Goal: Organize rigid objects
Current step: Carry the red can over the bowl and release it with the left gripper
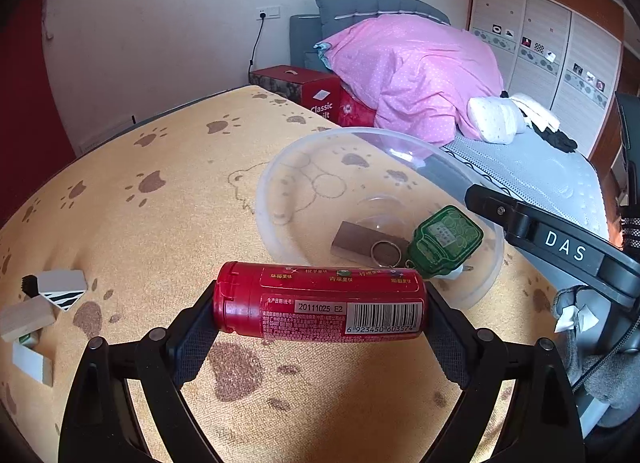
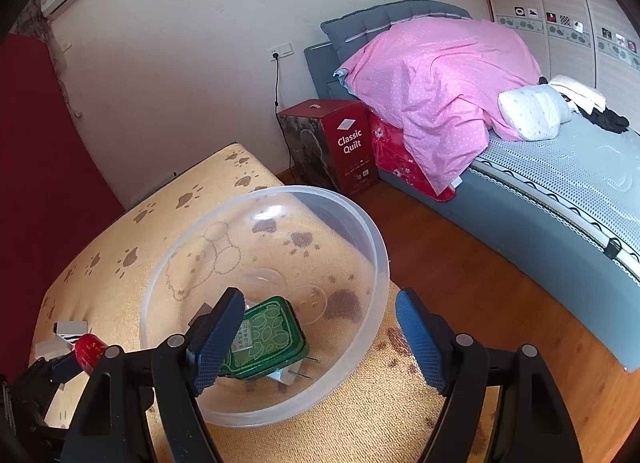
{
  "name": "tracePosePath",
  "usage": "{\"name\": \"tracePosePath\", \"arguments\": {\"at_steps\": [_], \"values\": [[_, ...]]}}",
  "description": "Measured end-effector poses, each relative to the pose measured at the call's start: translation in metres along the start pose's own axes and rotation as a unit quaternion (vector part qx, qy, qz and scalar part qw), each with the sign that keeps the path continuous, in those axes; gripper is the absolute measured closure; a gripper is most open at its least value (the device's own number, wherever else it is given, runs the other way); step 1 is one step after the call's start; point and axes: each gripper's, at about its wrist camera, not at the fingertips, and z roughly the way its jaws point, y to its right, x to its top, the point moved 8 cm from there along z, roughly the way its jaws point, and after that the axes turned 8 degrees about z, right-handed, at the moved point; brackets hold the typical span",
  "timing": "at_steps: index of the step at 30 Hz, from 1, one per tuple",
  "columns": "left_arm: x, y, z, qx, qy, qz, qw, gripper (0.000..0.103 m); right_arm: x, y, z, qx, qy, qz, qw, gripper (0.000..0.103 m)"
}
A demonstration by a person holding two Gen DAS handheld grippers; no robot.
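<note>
My left gripper [image 1: 320, 313] is shut on a red cylindrical can [image 1: 320, 305], held lengthwise between the pads just above the paw-print tablecloth [image 1: 160, 203]. Beyond it stands a clear plastic bowl [image 1: 262, 199] holding a green tin [image 1: 444, 239] and a brown block with a key ring [image 1: 360, 241]. In the right wrist view, my right gripper [image 2: 320, 339] is open over the near side of the bowl [image 2: 260, 193]. Its left finger [image 2: 218, 339] is over the green tin [image 2: 268, 339], its right finger outside the rim. The red can [image 2: 90, 347] shows at lower left.
White and wooden blocks [image 1: 60, 287] lie at the table's left edge. The table ends just right of the bowl, above a wooden floor [image 2: 460, 283]. A red quilt box [image 2: 340, 143] and a bed with a pink cover [image 2: 440, 83] stand beyond.
</note>
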Motion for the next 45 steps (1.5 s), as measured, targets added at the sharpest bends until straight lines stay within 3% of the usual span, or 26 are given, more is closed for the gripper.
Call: {"name": "tracePosePath", "arguments": {"at_steps": [13,27,35,45], "values": [[0.012,0.015,0.015,-0.024,0.019,0.008,0.9995,0.010,0.000,0.000,0.004,-0.001,-0.003,0.005,1.000,0.022],[0.006,0.011,0.017,-0.015,0.015,0.002,0.9998,0.009,-0.004,-0.003,0.005,0.000,-0.006,0.001,1.000,0.022],[0.004,0.021,0.018,-0.017,0.023,0.029,0.9992,0.010,-0.004,-0.003,0.004,0.001,-0.006,0.002,1.000,0.022],[0.020,0.026,0.003,-0.012,0.059,0.038,0.9974,0.010,-0.002,-0.002,0.002,0.002,0.000,0.006,1.000,0.022]]}}
